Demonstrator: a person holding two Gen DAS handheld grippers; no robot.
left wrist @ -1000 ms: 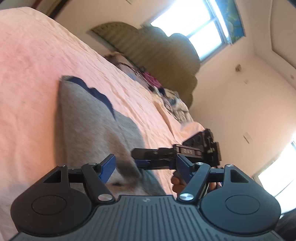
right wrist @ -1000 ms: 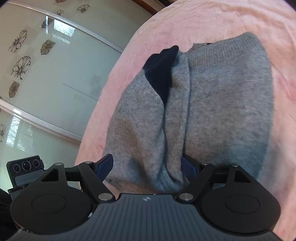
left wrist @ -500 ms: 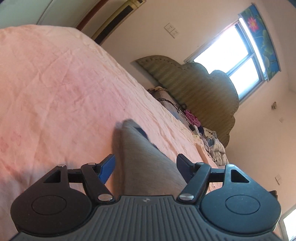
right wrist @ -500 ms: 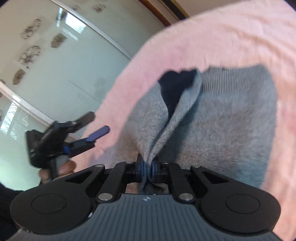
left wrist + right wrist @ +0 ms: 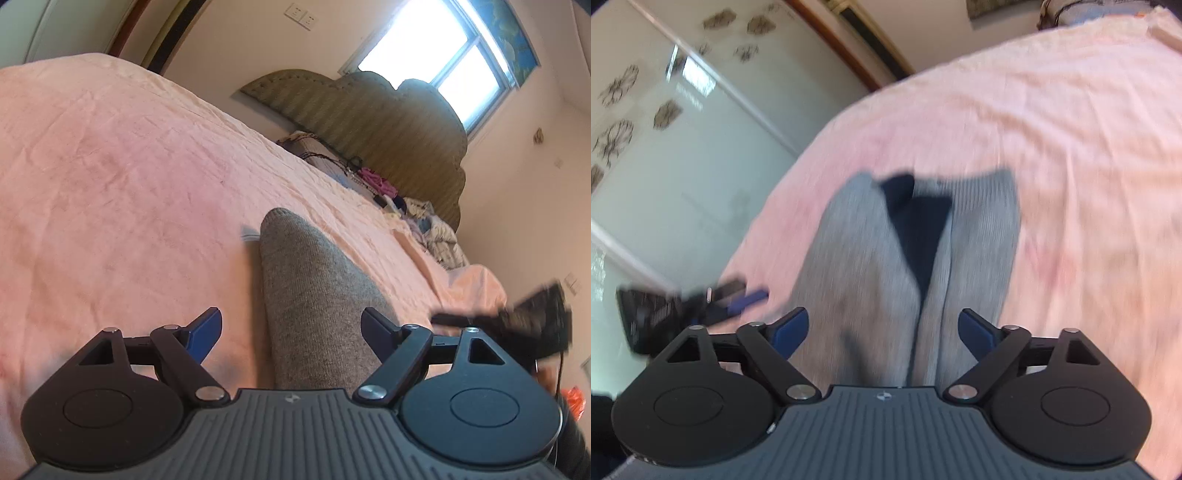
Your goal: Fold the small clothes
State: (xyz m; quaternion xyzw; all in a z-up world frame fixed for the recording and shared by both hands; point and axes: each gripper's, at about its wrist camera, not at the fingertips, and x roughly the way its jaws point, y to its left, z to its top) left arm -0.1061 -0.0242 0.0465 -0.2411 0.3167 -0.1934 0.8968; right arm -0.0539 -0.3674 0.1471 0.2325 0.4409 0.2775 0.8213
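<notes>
A grey knitted garment [image 5: 306,288] with a dark blue inner patch [image 5: 916,229] lies folded lengthwise on the pink bedsheet [image 5: 110,166]. In the left wrist view my left gripper [image 5: 291,317] hovers over its near end. Its jaws are opening, and the cloth runs between the fingers without the pads pressing on it. In the right wrist view my right gripper [image 5: 881,317] stands over the garment [image 5: 849,258]. Its jaws are opening wide, with the central crease below them and no grip on it. Each gripper appears blurred in the other's view: the right gripper [image 5: 535,325] and the left gripper [image 5: 701,302].
A padded headboard [image 5: 388,122] and a heap of mixed clothes [image 5: 424,221] are at the far end of the bed. Glass wardrobe doors with flower prints [image 5: 665,147] stand beyond the bed's edge. A bright window [image 5: 443,48] is above the headboard.
The right gripper, shut on a raised fold of the grey garment half a second ago, has let go and drawn back. The fold has dropped flat. The left gripper swung over the garment's end.
</notes>
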